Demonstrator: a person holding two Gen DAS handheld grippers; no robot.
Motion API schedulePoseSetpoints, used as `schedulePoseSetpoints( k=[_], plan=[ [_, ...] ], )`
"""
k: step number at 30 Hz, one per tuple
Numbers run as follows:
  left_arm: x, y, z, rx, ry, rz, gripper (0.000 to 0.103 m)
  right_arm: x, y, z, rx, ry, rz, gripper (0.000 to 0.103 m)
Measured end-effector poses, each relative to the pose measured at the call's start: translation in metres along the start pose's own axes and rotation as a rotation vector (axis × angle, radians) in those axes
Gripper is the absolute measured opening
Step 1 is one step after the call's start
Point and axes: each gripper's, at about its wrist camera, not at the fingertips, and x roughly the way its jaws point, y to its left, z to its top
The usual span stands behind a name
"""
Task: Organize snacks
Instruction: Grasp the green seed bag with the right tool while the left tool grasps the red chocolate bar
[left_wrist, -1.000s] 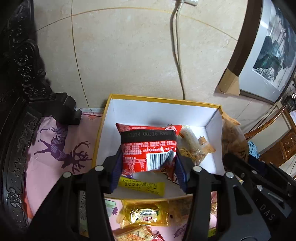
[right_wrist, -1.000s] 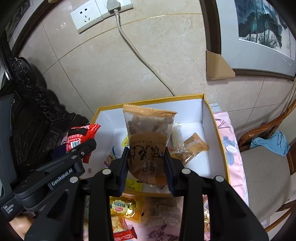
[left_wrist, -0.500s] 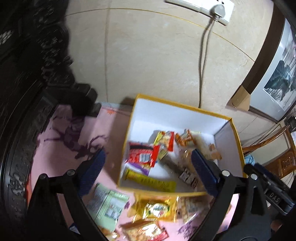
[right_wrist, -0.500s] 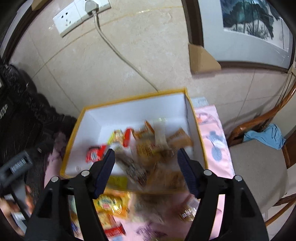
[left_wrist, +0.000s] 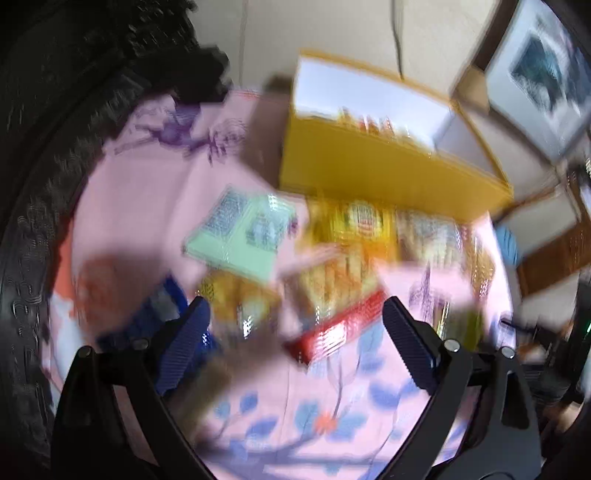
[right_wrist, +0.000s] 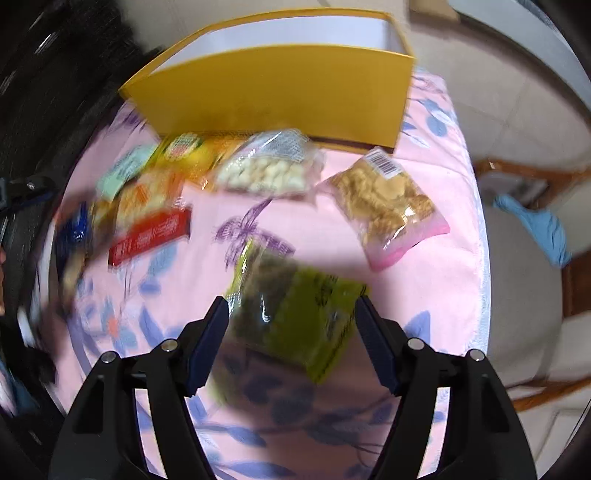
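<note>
Over the pink patterned cloth (right_wrist: 325, 229), both grippers now pointed down at the loose packets, whereas a second earlier each had hung above the yellow box (right_wrist: 273, 92) pinching a packet: the left a red one, the right a tan one. Both packets were gone from the jaws. The left gripper (left_wrist: 295, 332) stood spread wide with nothing pressed between its blue pads, and through the blur a red packet (left_wrist: 336, 328) lay on the cloth between them, toward 12 o'clock of the fingertips. The right gripper (right_wrist: 291, 332) was also spread, its pads on either side of a green packet (right_wrist: 295, 306); whether they touched it I could not tell. At 12 o'clock from the right gripper sat the box, with a clear bag of pale puffs (right_wrist: 269, 170) just before it and a pink-edged bag of biscuits (right_wrist: 388, 203) at about 1 o'clock. A mint-green packet (left_wrist: 240, 232) lay at 11 o'clock of the left gripper.
</note>
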Motion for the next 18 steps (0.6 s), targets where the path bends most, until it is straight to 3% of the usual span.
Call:
schedulePoseSetpoints(
  k=[5,11,12,14,15,16,18],
  plan=[
    [0.004,-0.006,-0.036,0.047,0.079,-0.021,0.096,0.008,0.012,-0.009,-0.207,0.042,0.021,0.071],
    [-0.009,-0.018,-0.047,0.079,0.069,-0.026,0.096,0.039,0.020,-0.007,-0.495,0.091,-0.006,0.072],
    [-0.011,-0.019,-0.046,0.082,0.068,-0.024,0.096,0.046,0.020,-0.004,-0.529,0.098,-0.011,0.077],
    [-0.013,-0.022,-0.045,0.088,0.069,-0.018,0.096,0.059,0.017,0.006,-0.563,0.102,-0.022,0.082],
    [-0.013,-0.022,-0.045,0.090,0.071,-0.013,0.096,0.066,0.014,0.009,-0.557,0.119,-0.018,0.098],
    [-0.013,-0.022,-0.046,0.088,0.074,-0.008,0.096,0.071,0.008,0.013,-0.524,0.127,-0.017,0.102],
    [-0.012,-0.020,-0.047,0.079,0.080,-0.001,0.096,0.076,-0.007,0.019,-0.423,0.150,0.042,0.099]
  ],
)
